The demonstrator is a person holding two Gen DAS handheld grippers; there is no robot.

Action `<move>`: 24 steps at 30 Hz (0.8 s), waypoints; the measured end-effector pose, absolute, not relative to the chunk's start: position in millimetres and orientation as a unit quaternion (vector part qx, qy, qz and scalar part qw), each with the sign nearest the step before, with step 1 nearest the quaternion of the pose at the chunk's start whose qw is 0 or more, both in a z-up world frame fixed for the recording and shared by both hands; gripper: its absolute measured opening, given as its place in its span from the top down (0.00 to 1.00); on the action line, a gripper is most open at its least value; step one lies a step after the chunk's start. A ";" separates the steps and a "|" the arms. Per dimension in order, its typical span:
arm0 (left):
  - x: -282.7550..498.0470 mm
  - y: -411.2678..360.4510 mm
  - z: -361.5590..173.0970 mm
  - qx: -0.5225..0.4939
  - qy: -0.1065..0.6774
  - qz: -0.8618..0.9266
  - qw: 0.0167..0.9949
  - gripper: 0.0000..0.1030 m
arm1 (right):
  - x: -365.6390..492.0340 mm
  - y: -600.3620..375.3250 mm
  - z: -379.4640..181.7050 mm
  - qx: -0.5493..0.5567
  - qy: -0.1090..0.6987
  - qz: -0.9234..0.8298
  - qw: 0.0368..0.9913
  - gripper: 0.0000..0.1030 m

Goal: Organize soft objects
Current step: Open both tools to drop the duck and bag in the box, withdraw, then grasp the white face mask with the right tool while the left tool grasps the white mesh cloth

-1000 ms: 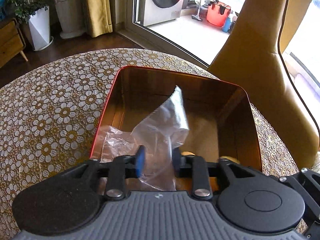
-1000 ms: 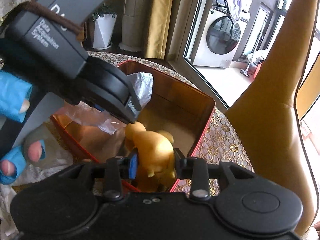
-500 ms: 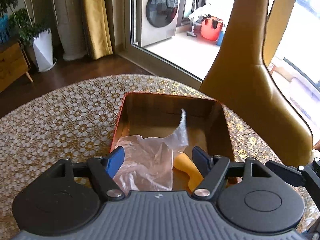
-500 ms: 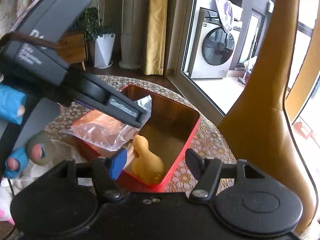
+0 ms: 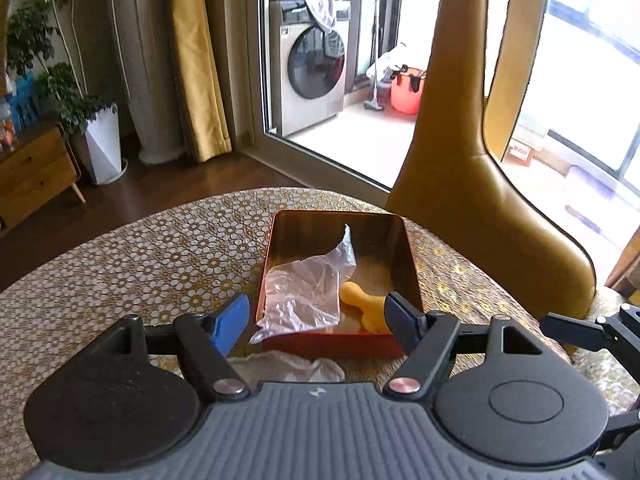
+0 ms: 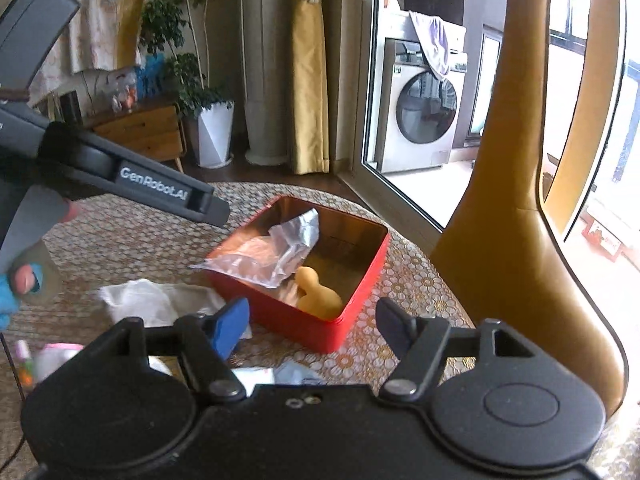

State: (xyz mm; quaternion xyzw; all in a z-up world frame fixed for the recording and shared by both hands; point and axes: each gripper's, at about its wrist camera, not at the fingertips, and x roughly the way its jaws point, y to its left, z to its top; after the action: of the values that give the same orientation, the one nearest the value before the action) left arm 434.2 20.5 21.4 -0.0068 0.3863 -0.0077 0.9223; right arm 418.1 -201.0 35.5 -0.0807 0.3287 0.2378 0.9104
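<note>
The table (image 5: pixel 120 264) fills the lower half of both views, covered with a cloth of small gold and white flowers. A tall golden chair (image 5: pixel 472 200) stands at the right side of the frame, just behind the table edge. Far behind, in the upper centre, a washer (image 5: pixel 308 80) stands beyond a glass door, and a curtain (image 5: pixel 200 60) hangs to the left of it.

The red tin (image 6: pixel 352 276) sits on the table, in the centre of both views. Inside it lies a clear bag (image 5: pixel 304 288), crumpled, in the left part of the tin; one corner of the bag stands up, and its lower edge hangs over the near wall. The yellow toy (image 6: pixel 316 292) lies in the tin also, just right of the bag and touching it.

The left gripper (image 5: pixel 316 316) is in the lower centre of its view, above the near side of the tin. Its jaws are wide apart and nothing is between them. The right gripper (image 6: pixel 312 324) also has its jaws wide; they have just been opening, and nothing is between them. In the right view the left gripper comes in from the upper left of the frame.

A white cloth (image 6: pixel 160 300) lies on the table just left of the tin, near its front corner.
</note>
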 end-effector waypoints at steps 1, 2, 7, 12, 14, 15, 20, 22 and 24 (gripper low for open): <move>425.0 20.2 26.0 -0.005 0.382 -0.010 0.924 0.28 | 411.8 -203.1 39.2 -0.078 0.326 0.239 0.911 0.31; 417.1 19.7 30.0 -0.004 0.378 -0.012 0.926 0.28 | 405.8 -205.2 42.1 -0.075 0.323 0.240 0.912 0.30; 374.5 22.7 43.0 -0.013 0.362 -0.024 0.932 0.28 | 376.4 -213.0 51.7 -0.061 0.312 0.240 0.917 0.28; 336.0 30.0 42.0 -0.017 0.358 -0.032 0.933 0.28 | 345.6 -216.7 55.9 -0.056 0.299 0.242 0.921 0.22; 321.7 33.8 38.4 -0.019 0.358 -0.031 0.933 0.28 | 334.1 -218.1 55.9 -0.051 0.295 0.247 0.921 0.20; 315.7 35.9 36.9 -0.020 0.357 -0.033 0.933 0.27 | 328.0 -219.2 55.7 -0.049 0.294 0.249 0.921 0.20; 284.8 51.3 27.4 -0.041 0.352 -0.032 0.934 0.20 | 303.9 -222.3 48.4 -0.041 0.292 0.252 0.922 0.14; 274.3 56.5 22.6 -0.045 0.351 -0.029 0.935 0.18 | 296.2 -222.5 43.2 -0.037 0.296 0.255 0.920 0.13; 266.5 61.4 15.9 -0.051 0.351 -0.031 0.934 0.18 | 289.3 -222.3 37.2 -0.034 0.300 0.257 0.918 0.11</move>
State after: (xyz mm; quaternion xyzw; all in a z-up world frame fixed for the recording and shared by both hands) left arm 266.5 61.4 15.9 -0.0511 0.3512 -0.0314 0.9344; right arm 289.3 -222.3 37.2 -0.0340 0.2998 0.2568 0.9181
